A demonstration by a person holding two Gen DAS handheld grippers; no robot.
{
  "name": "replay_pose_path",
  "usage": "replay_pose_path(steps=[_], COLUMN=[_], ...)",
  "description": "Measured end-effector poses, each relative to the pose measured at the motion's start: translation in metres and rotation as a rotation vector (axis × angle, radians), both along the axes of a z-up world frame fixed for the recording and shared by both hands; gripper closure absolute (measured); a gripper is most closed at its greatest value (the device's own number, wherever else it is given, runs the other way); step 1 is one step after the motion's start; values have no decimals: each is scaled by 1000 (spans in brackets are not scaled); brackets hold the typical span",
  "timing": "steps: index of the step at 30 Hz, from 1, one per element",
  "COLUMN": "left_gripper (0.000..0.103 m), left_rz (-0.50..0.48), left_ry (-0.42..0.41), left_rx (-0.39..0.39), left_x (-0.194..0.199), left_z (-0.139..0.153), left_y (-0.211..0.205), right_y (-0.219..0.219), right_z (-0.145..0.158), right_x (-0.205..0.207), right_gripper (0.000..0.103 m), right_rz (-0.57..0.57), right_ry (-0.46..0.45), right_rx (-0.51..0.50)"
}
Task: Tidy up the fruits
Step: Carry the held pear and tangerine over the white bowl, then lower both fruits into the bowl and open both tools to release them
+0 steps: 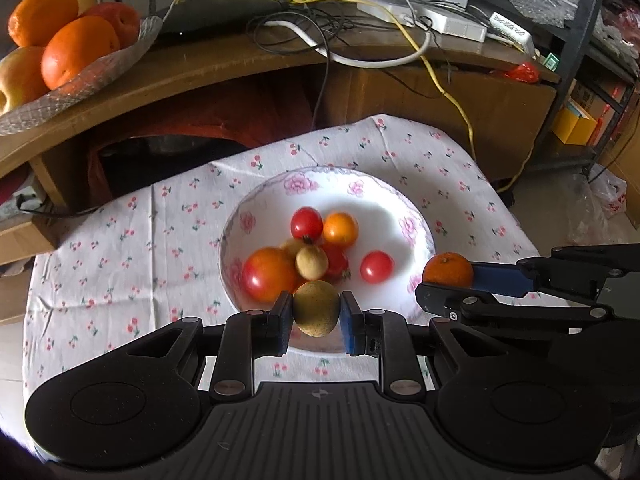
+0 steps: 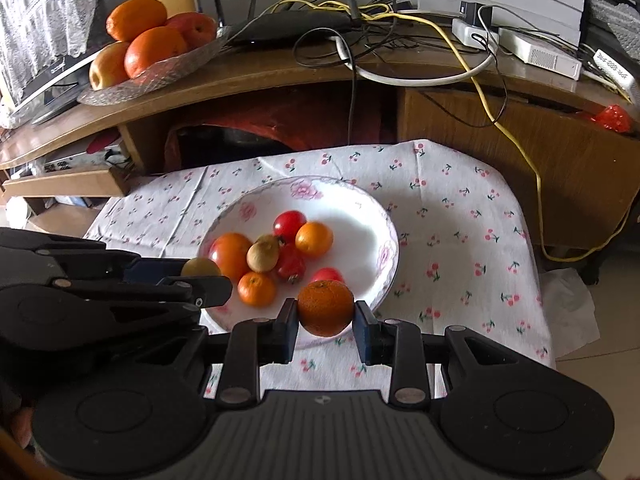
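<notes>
A white floral plate (image 1: 384, 196) (image 2: 360, 208) on a cherry-print cloth holds several small fruits: red tomatoes, small oranges and tan pears. My left gripper (image 1: 316, 314) is shut on a yellow-green pear (image 1: 316, 306) above the plate's near rim; the same pear (image 2: 200, 267) shows at the left of the right wrist view. My right gripper (image 2: 326, 320) is shut on a small mandarin (image 2: 326, 307) over the plate's near right rim. That mandarin (image 1: 448, 270) appears at the right of the left wrist view.
A glass dish (image 1: 100, 68) (image 2: 168, 72) of oranges and apples sits on a wooden desk (image 1: 240, 60) behind the cloth-covered table (image 1: 460, 168). Tangled cables (image 2: 400, 32), a router and power strips lie on the desk. Floor and boxes are at the right.
</notes>
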State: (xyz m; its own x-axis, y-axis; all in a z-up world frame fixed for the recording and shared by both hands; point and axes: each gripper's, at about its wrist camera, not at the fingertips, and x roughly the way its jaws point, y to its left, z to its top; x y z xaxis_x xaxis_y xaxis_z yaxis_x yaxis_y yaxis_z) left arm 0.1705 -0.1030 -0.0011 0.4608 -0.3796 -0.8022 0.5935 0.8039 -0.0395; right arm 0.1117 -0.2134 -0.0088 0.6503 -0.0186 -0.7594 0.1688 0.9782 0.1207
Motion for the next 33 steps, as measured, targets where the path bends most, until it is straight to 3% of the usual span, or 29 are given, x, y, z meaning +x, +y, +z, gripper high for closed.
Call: replay_pose_path(steps=[16, 33], left_gripper=[72, 70], left_rz=[26, 46], left_ry=[16, 20], left_rx=[18, 16], left_x=[40, 55], left_z=[-16, -23], left_y=[-26, -30], right_y=[-27, -33], right_z=[-18, -27], right_x=[46, 60], right_gripper=[70, 70], right_rz=[-27, -51], right_ry=[23, 33], right_rx=[21, 52])
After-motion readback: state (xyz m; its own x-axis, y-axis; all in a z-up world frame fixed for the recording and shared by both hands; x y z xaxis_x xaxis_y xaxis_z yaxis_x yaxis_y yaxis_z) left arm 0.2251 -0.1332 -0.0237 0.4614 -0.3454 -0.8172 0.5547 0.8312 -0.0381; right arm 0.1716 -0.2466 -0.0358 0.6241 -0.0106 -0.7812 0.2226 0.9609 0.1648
